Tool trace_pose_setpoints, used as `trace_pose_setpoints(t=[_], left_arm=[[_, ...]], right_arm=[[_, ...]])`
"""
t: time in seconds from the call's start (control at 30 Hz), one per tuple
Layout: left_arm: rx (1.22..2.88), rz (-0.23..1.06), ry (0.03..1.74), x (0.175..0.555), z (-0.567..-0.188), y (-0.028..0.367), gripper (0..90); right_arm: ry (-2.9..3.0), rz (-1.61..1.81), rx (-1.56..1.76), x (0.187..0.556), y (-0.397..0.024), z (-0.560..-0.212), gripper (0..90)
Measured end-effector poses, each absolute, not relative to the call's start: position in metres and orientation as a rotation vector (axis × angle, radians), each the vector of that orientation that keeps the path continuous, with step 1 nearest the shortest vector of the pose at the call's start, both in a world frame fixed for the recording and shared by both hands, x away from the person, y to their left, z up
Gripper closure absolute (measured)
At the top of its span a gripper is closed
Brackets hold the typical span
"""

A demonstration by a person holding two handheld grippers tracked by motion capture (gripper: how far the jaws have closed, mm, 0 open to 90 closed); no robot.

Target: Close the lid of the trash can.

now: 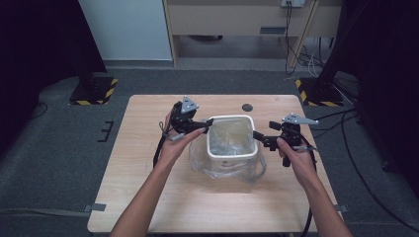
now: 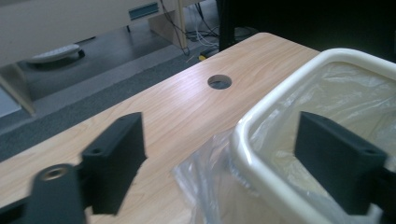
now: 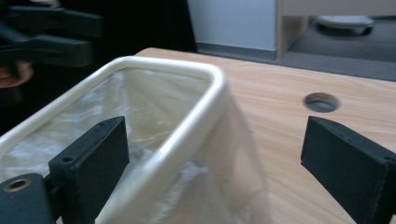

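Note:
A small white bin [image 1: 232,154] lined with a clear plastic bag [image 1: 225,169] stands in the middle of the wooden table [image 1: 148,197]. The bag is folded over the rim and hangs down the outside. My left gripper [image 1: 209,124] is at the bin's left rim [image 2: 261,154]. That gripper [image 2: 224,158] is open, with one jaw outside the bin and one inside, and the pads are off the rim. My right gripper [image 1: 257,135] is at the right rim [image 3: 187,135]. It [image 3: 219,163] is open wide and straddles that rim the same way.
A round cable hole [image 1: 247,107] sits in the table behind the bin. On the floor beyond the table are two stand bases with yellow-black tape [image 1: 94,91], cables [image 1: 306,59] and a wooden cabinet [image 1: 237,19]. Bare tabletop lies in front of the bin.

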State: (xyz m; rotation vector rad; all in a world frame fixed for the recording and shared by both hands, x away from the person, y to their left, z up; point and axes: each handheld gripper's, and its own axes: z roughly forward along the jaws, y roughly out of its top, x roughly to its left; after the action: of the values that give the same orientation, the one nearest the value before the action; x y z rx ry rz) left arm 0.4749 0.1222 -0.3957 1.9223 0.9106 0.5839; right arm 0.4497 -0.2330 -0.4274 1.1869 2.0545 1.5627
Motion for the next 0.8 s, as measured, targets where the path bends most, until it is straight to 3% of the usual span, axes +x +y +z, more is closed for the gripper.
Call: trace_pose_setpoints(t=[0.43, 0.8], left_arm=[[1.880, 0.595, 0.980, 0.464, -0.409, 0.164, 6.9], [1.929, 0.582, 1.062, 0.460, -0.442, 0.193, 6.6]], right_arm=[[2.007, 1.451, 1.251, 0.456, -0.258, -0.426, 7.6], [2.020, 1.302, 1.357, 0.462, -0.276, -0.453, 8.4]])
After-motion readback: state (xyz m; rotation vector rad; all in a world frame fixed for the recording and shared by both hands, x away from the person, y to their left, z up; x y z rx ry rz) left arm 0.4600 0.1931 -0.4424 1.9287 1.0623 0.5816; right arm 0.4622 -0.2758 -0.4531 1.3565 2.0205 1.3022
